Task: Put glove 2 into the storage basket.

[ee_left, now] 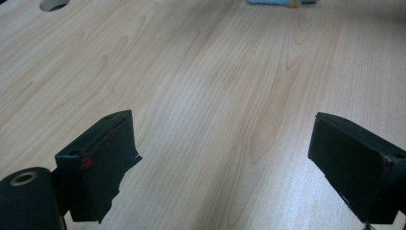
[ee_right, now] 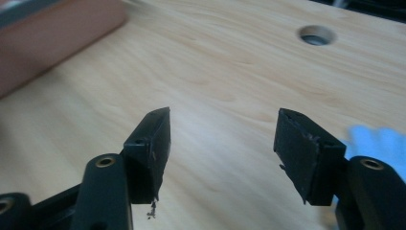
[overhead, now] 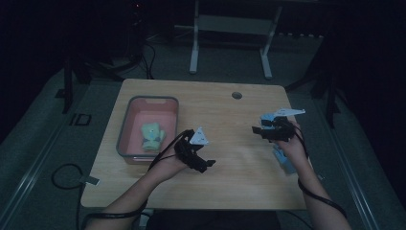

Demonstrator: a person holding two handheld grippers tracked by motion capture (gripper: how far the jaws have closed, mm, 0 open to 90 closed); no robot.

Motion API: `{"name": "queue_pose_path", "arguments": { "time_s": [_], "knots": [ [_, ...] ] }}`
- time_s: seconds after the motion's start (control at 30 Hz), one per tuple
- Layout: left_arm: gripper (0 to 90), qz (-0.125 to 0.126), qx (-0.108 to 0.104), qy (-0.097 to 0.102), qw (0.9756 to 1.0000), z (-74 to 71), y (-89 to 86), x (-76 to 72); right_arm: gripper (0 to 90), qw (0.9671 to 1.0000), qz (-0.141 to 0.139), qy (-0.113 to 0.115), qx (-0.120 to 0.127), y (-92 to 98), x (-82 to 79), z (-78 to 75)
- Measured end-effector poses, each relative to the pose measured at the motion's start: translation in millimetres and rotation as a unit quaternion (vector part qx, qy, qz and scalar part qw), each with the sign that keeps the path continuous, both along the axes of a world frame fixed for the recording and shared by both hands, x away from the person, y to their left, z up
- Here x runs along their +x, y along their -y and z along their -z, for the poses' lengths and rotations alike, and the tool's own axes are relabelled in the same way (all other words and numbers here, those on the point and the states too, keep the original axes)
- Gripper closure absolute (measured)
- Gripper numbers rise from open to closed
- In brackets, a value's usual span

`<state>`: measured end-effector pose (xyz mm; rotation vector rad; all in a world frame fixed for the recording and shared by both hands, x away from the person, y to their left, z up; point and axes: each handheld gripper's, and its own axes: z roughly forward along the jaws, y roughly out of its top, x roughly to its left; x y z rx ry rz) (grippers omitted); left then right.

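The pink container (ee_right: 52, 45), motion-blurred in the right gripper view, is cut off by the top and left edges. A pale blue object (ee_right: 376, 143) at the right edge is smeared beyond identification. In the left gripper view, a light blue item (ee_left: 280, 2) is cropped by the top edge. The green bundle (overhead: 152, 136) in the tray is too dim to identify.

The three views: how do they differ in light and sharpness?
High view: dim, the room around the table nearly black. Left gripper view: bright, wood grain sharp. Right gripper view: bright, but the pink tray and the blue cloth are blurred.
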<state>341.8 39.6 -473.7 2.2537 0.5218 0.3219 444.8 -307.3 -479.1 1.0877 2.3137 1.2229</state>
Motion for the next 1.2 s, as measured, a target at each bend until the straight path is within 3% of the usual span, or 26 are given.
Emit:
{"name": "queue_pose_path", "arguments": {
  "time_s": [0.27,0.37,0.5,0.7,0.83,1.0,1.2],
  "knots": [
    [8.9,0.007,-0.012,-0.008,0.9999,21.9,2.5,-12.6,45.4,0.9976,0.067,-0.009,0.014,32.5,23.9,2.3],
    [8.9,0.008,-0.019,-0.018,0.9996,33.5,0.8,-17.8,49.9,0.9962,0.087,-0.009,0.002,41.6,32.1,3.7],
    [8.9,0.006,-0.028,-0.024,0.9993,45.2,-0.6,-24.0,58.5,0.9934,0.109,-0.031,-0.018,53.2,43.6,11.8],
    [9.0,0.001,-0.035,-0.021,0.9992,59.9,-4.1,-30.9,60.5,0.9903,0.117,-0.037,-0.065,60.4,57.0,30.7],
    [9.0,-0.009,-0.043,-0.034,0.9984,70.8,-4.8,-33.9,60.2,0.9894,0.114,-0.049,-0.075,61.7,64.4,44.9],
    [8.9,-0.013,-0.042,-0.034,0.9985,78.6,-4.6,-35.7,59.8,0.9867,0.113,-0.055,-0.103,62.1,68.8,60.2],
    [8.9,-0.034,-0.058,-0.043,0.9968,80.1,-12.5,-33.2,65.6,0.986,0.114,-0.049,-0.112,58.4,66.0,62.5]
  ]
}}
